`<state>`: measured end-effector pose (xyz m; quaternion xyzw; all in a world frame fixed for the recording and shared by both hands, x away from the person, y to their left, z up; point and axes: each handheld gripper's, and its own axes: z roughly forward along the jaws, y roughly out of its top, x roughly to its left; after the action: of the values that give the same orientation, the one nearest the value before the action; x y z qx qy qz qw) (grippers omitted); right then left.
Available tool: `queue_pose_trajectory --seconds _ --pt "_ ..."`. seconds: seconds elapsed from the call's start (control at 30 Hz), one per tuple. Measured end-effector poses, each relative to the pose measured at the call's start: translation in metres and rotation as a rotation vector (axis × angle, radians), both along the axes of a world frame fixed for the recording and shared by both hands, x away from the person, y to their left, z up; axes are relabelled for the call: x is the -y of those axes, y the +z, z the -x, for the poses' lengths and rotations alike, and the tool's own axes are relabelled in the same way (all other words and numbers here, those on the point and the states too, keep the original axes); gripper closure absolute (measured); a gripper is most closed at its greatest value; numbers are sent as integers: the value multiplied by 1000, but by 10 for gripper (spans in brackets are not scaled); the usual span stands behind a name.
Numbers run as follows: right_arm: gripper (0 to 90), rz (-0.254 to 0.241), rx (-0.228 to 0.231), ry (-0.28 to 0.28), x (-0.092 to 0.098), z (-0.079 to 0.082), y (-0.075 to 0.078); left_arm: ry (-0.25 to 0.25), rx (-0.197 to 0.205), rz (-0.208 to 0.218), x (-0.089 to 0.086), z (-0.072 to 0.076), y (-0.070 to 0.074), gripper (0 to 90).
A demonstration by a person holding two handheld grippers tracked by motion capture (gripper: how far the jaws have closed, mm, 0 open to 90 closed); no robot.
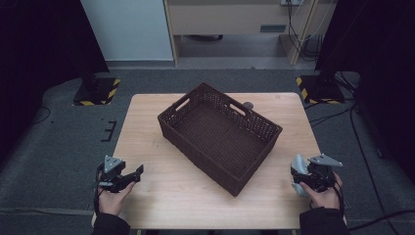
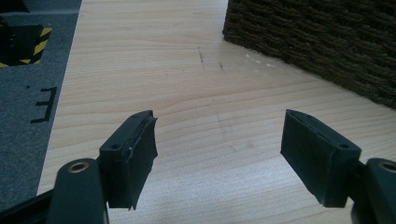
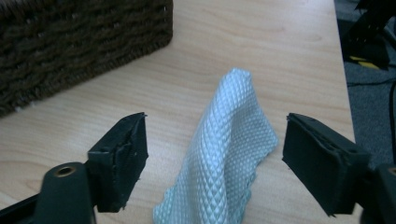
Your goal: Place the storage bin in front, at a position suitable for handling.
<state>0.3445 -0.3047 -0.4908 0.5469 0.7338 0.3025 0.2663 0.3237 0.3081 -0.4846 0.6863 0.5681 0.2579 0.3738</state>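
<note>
A dark brown woven basket [image 1: 220,132] stands empty and askew in the middle of the light wooden table [image 1: 147,117]. A pale blue-white cloth with a diamond weave [image 3: 229,149] lies bunched up at the table's near right corner, seen also as the cloth [image 1: 296,169] in the high view. My right gripper [image 3: 215,117] is open with the cloth standing between its jaws, and neither pad touches it. My left gripper [image 2: 219,120] is open over bare wood at the near left, with the basket's wall [image 2: 317,37] ahead to its right. Hands hold the left gripper [image 1: 136,175] and the right gripper [image 1: 302,177].
Grey carpet [image 1: 58,147] surrounds the table. Two black stands on yellow-striped bases [image 1: 98,90] [image 1: 318,88] flank the far corners, with cables trailing on the right. A small dark round mark [image 1: 248,105] sits on the table behind the basket.
</note>
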Motion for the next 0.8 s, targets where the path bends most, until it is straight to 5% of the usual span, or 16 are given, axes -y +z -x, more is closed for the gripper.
queue_pose_trajectory --seconds 0.57,0.6,0.8 --pt "543 14 -148 19 4 -3 -20 -27 -5 -3 7 -3 -2 266" --pt "645 16 -162 34 4 -3 -21 -32 -7 -6 8 -4 -2 266" --pt "829 -2 -186 52 4 -7 -19 -38 -10 2 10 -5 -3 269"
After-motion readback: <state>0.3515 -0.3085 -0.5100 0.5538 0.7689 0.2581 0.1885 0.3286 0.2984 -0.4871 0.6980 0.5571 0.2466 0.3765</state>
